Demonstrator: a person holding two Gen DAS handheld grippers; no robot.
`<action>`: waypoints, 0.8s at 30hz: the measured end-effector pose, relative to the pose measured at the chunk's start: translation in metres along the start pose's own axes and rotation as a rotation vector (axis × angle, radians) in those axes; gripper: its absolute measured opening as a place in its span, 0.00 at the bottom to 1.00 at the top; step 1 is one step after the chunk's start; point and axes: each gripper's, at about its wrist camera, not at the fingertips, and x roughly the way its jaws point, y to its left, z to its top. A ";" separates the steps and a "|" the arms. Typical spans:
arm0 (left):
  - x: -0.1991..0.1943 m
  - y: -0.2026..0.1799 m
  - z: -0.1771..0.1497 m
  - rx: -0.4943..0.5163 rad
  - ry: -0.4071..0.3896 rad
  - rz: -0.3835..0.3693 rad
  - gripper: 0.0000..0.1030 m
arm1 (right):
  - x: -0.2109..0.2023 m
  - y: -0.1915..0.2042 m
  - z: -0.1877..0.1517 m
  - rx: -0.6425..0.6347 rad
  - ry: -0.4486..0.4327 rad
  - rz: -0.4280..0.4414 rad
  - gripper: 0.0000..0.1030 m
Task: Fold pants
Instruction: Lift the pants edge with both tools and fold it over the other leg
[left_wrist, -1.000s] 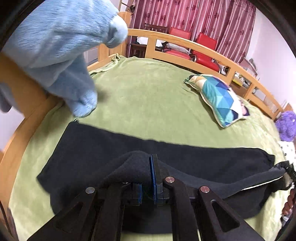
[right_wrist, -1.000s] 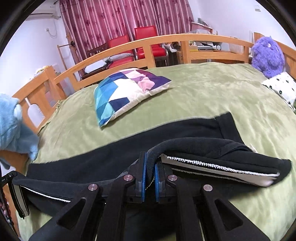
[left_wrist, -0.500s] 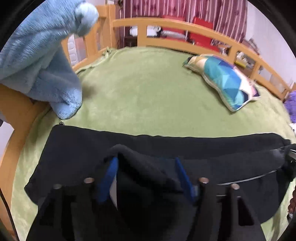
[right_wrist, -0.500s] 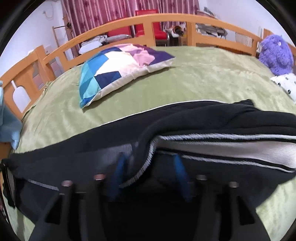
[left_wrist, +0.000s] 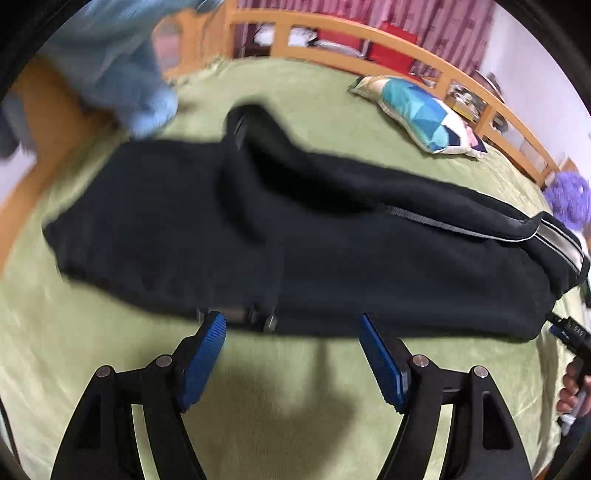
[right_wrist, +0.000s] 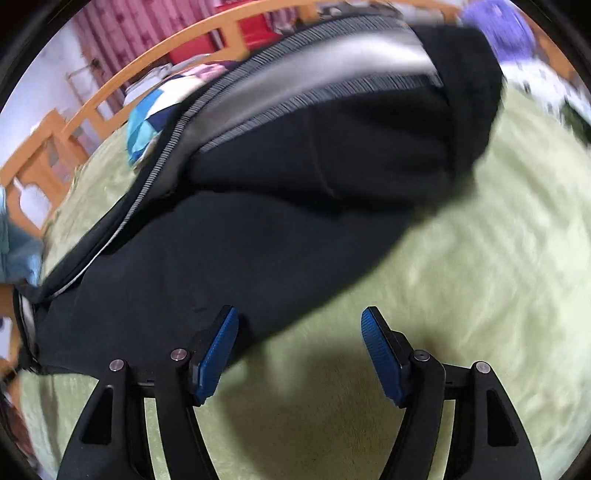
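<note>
The black pants (left_wrist: 332, 236) lie long across the green bed (left_wrist: 92, 354), folded over on themselves. In the left wrist view they stretch from 9 o'clock to 3 o'clock, with a raised bump of cloth near 12 o'clock. The gray and white waistband (left_wrist: 557, 240) sits at the 3 o'clock end. In the right wrist view the pants (right_wrist: 229, 258) fill the middle and run out to 9 o'clock, and the waistband (right_wrist: 314, 70) is up at 12 o'clock.

The left tongs (left_wrist: 291, 332) are wide open and hold nothing. Their blue pads (left_wrist: 203, 354) are just in front of the near edge of the pants. The right tongs (right_wrist: 299, 332) are wide open too and hold nothing. The left pad (right_wrist: 218, 354) shows against the edge of the pants, and the other is over the bare bed.

A bright blue pillow (left_wrist: 417, 110) lies at 1 o'clock in the left view. A fuzzy light blue cloth (left_wrist: 122, 70) hangs at 11 o'clock. A wooden rail (left_wrist: 369, 40) runs around the bed. A purple toy (left_wrist: 565, 199) is at 3 o'clock.
</note>
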 end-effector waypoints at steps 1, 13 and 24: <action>0.005 0.005 -0.004 -0.029 0.010 -0.012 0.71 | 0.005 -0.008 -0.003 0.039 0.003 0.023 0.66; 0.058 0.028 0.009 -0.248 -0.050 -0.098 0.81 | 0.041 -0.013 0.023 0.144 -0.119 0.051 0.79; 0.054 0.044 0.019 -0.358 -0.030 -0.141 0.15 | 0.034 -0.010 0.026 0.208 -0.152 0.113 0.11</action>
